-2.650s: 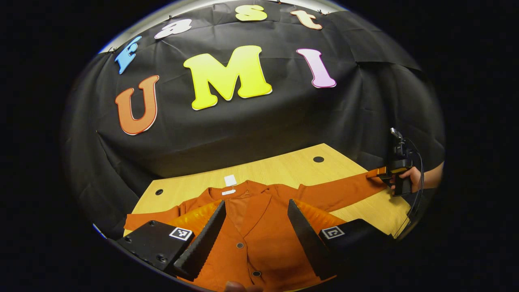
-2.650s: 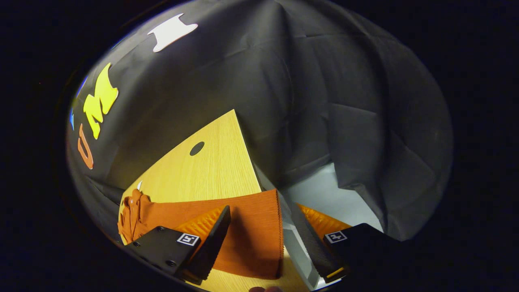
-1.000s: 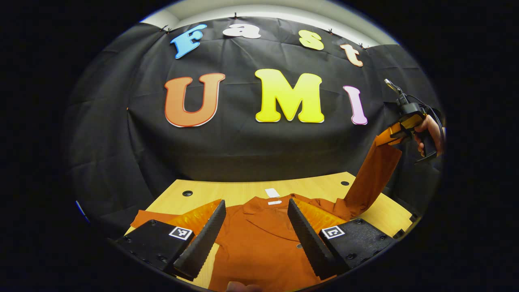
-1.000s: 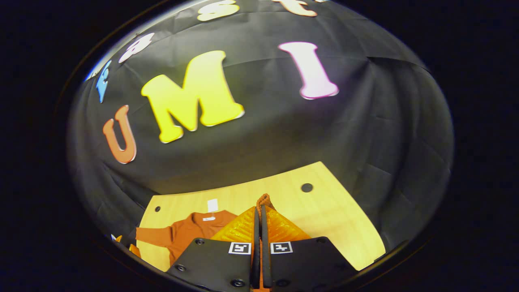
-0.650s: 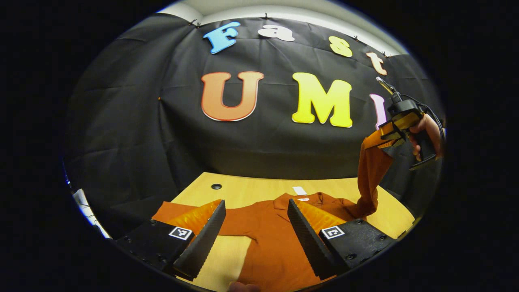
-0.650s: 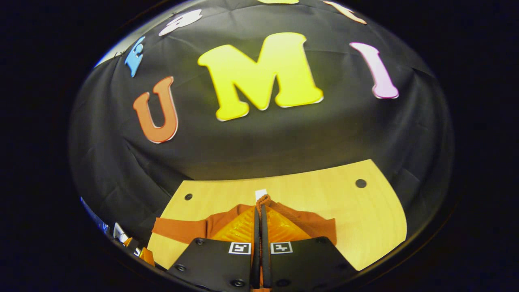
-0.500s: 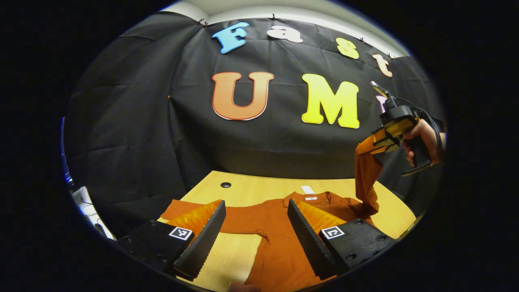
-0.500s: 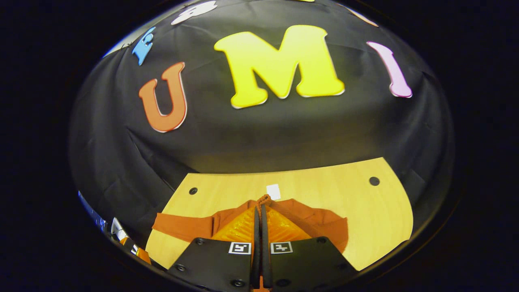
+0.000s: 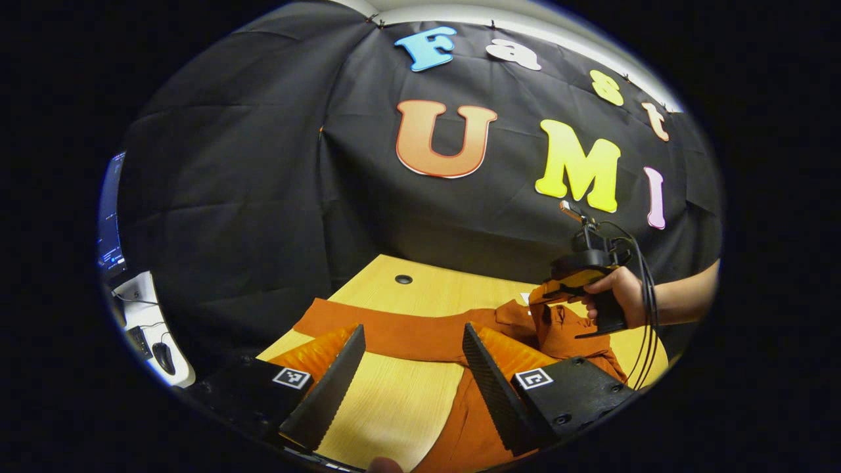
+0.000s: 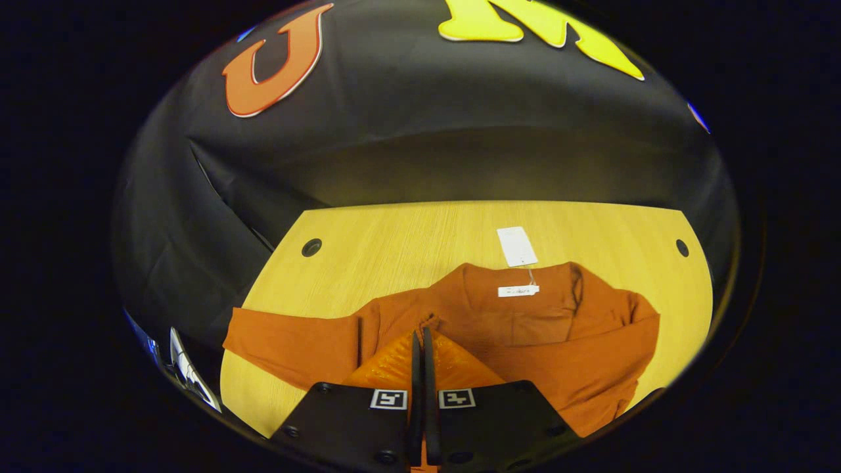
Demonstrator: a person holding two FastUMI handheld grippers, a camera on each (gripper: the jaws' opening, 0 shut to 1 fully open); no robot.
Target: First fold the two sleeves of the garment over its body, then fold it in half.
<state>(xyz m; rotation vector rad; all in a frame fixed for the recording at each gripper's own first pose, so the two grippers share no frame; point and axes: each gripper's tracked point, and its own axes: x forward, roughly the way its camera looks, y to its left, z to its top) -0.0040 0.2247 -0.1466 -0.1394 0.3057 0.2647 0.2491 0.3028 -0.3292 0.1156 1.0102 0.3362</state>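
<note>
An orange buttoned garment [image 10: 525, 328] lies collar-up on the wooden table [image 10: 407, 243], with a white tag [image 10: 516, 246] above its collar. My right gripper [image 10: 420, 336] is shut on the right sleeve's cuff, low over the garment's body. In the left gripper view that right gripper [image 9: 540, 297], held by a hand [image 9: 617, 292], carries the bunched sleeve [image 9: 565, 332] above the chest. The left sleeve [image 9: 394, 328] lies stretched out flat to the left. My left gripper [image 9: 410, 378] hovers open above the table, just in front of that sleeve, with nothing between its fingers.
The table has round holes near its back corners [image 10: 311, 247] [image 10: 682, 247]. Beyond its left edge stand a screen [image 9: 108, 210] and a white desk with a mouse [image 9: 162, 358]. The black cloth wall closes the back and sides.
The right gripper closed on the right cuff, lifted it high, then brought it down and across onto the body. The left gripper swung left toward the left sleeve and stayed open.
</note>
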